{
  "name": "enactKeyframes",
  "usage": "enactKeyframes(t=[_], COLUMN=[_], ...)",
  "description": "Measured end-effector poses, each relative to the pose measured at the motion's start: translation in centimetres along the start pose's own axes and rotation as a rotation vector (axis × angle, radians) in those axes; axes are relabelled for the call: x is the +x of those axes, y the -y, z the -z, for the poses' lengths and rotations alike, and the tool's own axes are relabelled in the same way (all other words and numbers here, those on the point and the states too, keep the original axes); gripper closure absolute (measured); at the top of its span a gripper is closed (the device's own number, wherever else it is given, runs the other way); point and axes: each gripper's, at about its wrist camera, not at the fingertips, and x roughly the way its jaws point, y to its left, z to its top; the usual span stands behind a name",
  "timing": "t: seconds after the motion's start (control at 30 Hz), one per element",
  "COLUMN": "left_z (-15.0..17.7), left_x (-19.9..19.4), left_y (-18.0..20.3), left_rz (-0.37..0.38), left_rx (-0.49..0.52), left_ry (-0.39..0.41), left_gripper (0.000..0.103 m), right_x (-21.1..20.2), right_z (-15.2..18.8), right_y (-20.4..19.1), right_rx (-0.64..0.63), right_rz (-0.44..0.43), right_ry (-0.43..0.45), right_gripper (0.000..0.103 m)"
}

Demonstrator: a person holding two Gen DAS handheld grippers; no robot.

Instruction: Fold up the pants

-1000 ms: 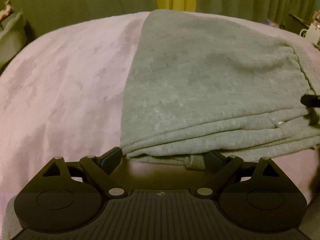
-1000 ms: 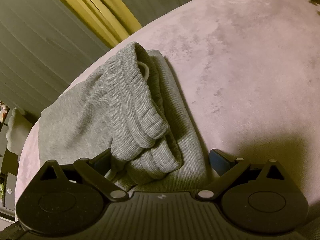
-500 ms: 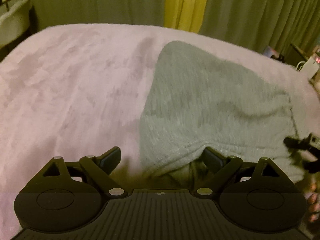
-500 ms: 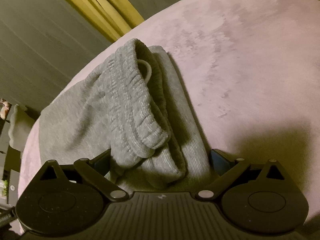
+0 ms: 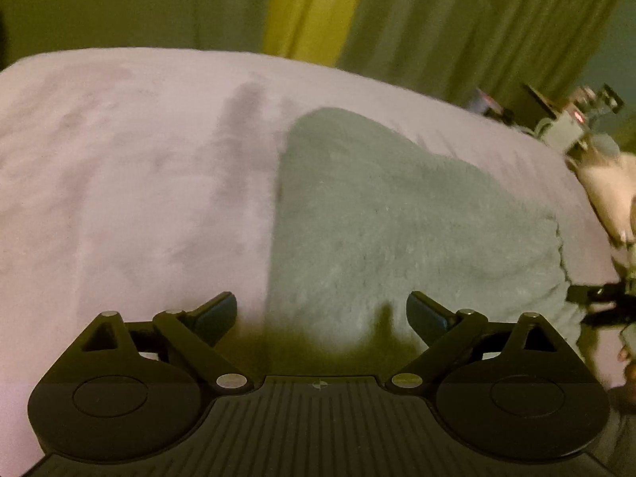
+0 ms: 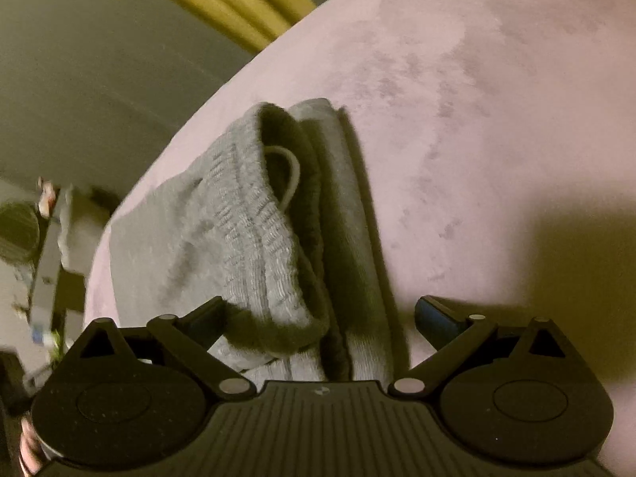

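Pretty dim, yellowish light, motion blur all over; fisheye bends the edges, dark shadow right of the pants [image 6: 254, 238].

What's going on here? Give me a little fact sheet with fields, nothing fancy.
Surface: pink blanket
Item: grey pants, folded into a stack
Waistband: ribbed band on top, drawstring looping out
Left gripper: open, empty, above the pants' near edge
Right gripper: open, straddling the waistband end
Background: green and yellow curtains

A soft, pale pink plush bedspread [image 5: 119, 183] stretches out under me. Behind it hang grey-green pleated curtains [image 5: 477, 28] with one bright yellow curtain panel [image 5: 314, 8] between them. Blurred clutter [image 5: 572, 119] sits far right.
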Motion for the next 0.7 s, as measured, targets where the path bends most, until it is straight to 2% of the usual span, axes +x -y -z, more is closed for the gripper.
enactKeyframes(t=[0.07,0.13,0.23,0.4,0.53,0.67,0.7], left_z=[-0.6,-1.0,-1.4,-2.2,-2.4,-2.7,-2.6], left_x=[1.8,3.6,5.7,6.9,7.8,8.2,8.0], left_y=[0.3,0.4,0.2,-0.2,0.4,1.2,1.3], left_rz=[0.021,0.078,0.106,0.174,0.179,0.183,0.192], left_rx=[0.022,0.032,0.033,0.034,0.043,0.06,0.07], left_ry=[-0.045,-0.09,-0.123,-0.118,-0.096,-0.082,-0.075], left_gripper=[0.006,0.006,0.001,0.0,0.0,0.0,0.003], right_x=[0.0,0.5,2.1,3.1,3.3,4.7,5.2], right_z=[-0.7,-1.3,-1.9,-2.9,-3.5,-4.4,-4.3], right_y=[-0.8,-1.3,-0.5,0.5,1.1,0.8,0.2], right_rx=[-0.058,-0.12,-0.112,-0.151,-0.154,-0.076,-0.083], right_rz=[0.021,0.038,-0.016,-0.115,-0.162,-0.236,-0.219], right_ry=[0.003,-0.013,-0.056,-0.073,-0.091,-0.072,-0.067], right_gripper=[0.004,0.004,0.004,0.004,0.004,0.004,0.004])
